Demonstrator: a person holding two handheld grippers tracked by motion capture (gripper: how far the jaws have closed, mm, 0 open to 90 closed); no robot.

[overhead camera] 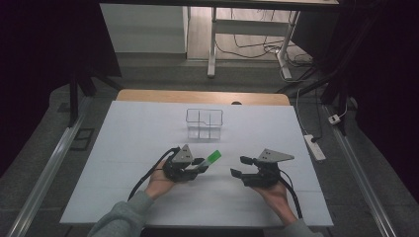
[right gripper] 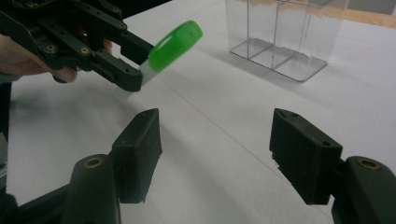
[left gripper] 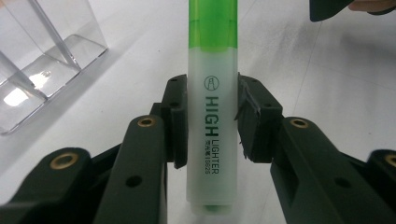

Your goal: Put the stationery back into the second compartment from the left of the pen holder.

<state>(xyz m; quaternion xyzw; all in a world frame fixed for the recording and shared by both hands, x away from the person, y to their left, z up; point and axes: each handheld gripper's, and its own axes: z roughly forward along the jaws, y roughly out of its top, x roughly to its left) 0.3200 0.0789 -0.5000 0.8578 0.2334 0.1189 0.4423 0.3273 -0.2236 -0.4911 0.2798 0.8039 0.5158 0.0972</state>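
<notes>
A green highlighter (overhead camera: 211,158) with a frosted white barrel (left gripper: 212,116) is clamped in my left gripper (overhead camera: 196,167), shut on its barrel; the green cap (right gripper: 175,45) points up and toward the far right. A clear plastic organizer (overhead camera: 204,123) with several compartments stands beyond it on the white table, and appears empty (left gripper: 32,60) (right gripper: 285,35). My right gripper (overhead camera: 238,167) is held to the right of the left one, jaws wide open with nothing between them (right gripper: 217,154).
White table sheet (overhead camera: 148,133) over a wooden top. A power strip (overhead camera: 314,146) and cables lie on the floor to the right. A desk frame (overhead camera: 247,29) stands farther back.
</notes>
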